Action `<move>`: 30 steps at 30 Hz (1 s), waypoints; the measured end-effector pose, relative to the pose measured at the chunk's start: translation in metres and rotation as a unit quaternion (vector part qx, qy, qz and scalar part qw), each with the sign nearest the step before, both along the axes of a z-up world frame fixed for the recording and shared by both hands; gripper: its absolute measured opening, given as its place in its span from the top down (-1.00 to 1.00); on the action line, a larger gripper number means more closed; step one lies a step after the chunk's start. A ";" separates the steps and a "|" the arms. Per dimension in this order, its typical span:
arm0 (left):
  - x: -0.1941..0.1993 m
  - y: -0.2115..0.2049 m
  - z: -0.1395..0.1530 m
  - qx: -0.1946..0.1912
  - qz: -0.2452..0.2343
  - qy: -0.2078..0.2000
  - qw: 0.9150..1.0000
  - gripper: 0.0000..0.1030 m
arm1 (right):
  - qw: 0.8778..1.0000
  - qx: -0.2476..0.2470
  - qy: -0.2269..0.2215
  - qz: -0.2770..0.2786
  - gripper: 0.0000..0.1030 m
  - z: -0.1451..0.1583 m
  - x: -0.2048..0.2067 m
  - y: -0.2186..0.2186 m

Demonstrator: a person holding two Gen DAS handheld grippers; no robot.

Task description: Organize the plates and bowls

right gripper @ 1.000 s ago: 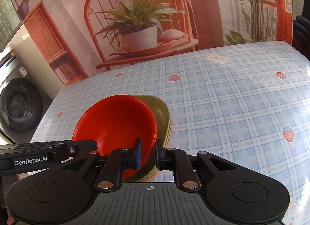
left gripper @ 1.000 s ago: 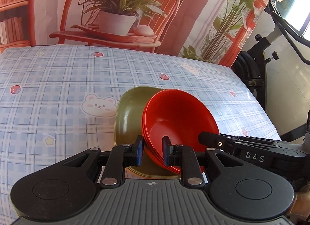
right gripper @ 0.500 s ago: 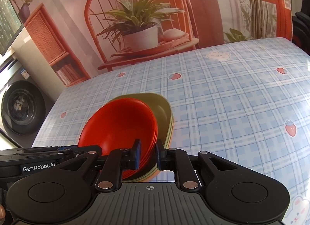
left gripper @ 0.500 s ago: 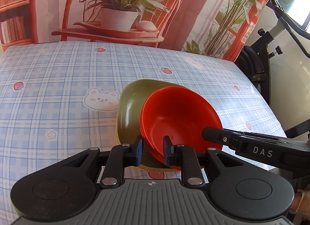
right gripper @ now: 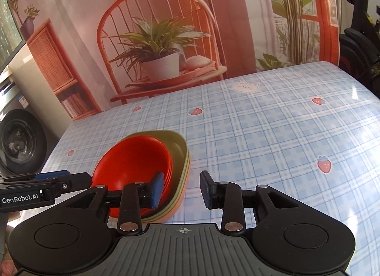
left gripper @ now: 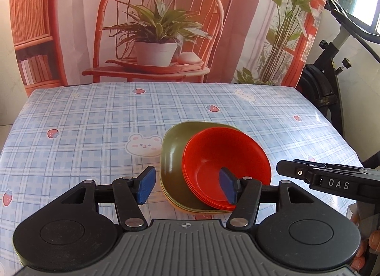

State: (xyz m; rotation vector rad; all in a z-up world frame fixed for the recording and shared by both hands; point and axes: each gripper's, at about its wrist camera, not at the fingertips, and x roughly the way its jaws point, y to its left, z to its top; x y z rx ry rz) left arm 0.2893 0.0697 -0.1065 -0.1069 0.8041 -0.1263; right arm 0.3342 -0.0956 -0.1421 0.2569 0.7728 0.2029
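Left gripper [left gripper: 187, 185]: nearest item in the left view. Jaws have just been opening and stand wide apart, blue pads [left gripper: 144, 184] clear of the stack's near rims; nothing clamped.

Right gripper [right gripper: 181, 189]: nearest in the right view. Jaws have just been opening, parted less widely; one pad sits in front of the bowls' near rim, the other off to the plates' side, neither pressing. Its black body also shows at the right edge of the left view.

Bowls [left gripper: 226, 165]: red, several nested, resting inside the plates toward the near right corner. Judged light, stiff plastic, glossy and likely slippery; unlikely to break. Thin rims suit a pinch from the near edge, one pad inside, one outside.

Plates [left gripper: 173, 154]: olive on top, an orange one at the bottom, stacked flat on the tablecloth near its front edge. Judged light and rigid; best taken at the raised rim, where edges are staggered.

Tablecloth [left gripper: 95, 119]: blue check, smooth; stack may slide on it.

Backdrop [left gripper: 154, 26]: printed chair and plant, farthest.
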 end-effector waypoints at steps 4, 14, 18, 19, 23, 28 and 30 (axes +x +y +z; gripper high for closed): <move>-0.011 0.001 0.007 0.000 0.016 -0.011 1.000 -0.71 | 1.000 -0.008 -0.006 -0.010 0.21 0.004 -0.008 -0.005; -0.045 -0.003 0.037 0.040 0.059 -0.055 0.996 -0.99 | 0.999 -0.007 -0.040 -0.012 -0.54 0.028 -0.040 -0.015; -0.061 -0.005 0.051 0.024 0.045 -0.071 0.996 -0.99 | 0.999 -0.007 -0.031 -0.023 -0.98 0.042 -0.054 -0.022; -0.067 -0.007 0.055 0.020 0.047 -0.076 0.996 -0.99 | 0.999 -0.009 -0.038 -0.024 -0.98 0.047 -0.060 -0.023; -0.091 -0.014 0.072 0.018 0.048 -0.104 0.993 -0.99 | 0.996 -0.033 -0.079 -0.026 -0.99 0.072 -0.088 -0.030; -0.124 -0.029 0.096 0.047 0.043 -0.132 0.989 -0.99 | 0.991 -0.049 -0.118 -0.027 -0.99 0.103 -0.122 -0.040; -0.141 -0.033 0.109 0.050 0.040 -0.144 0.987 -0.99 | 0.990 -0.058 -0.126 -0.027 -0.99 0.117 -0.138 -0.043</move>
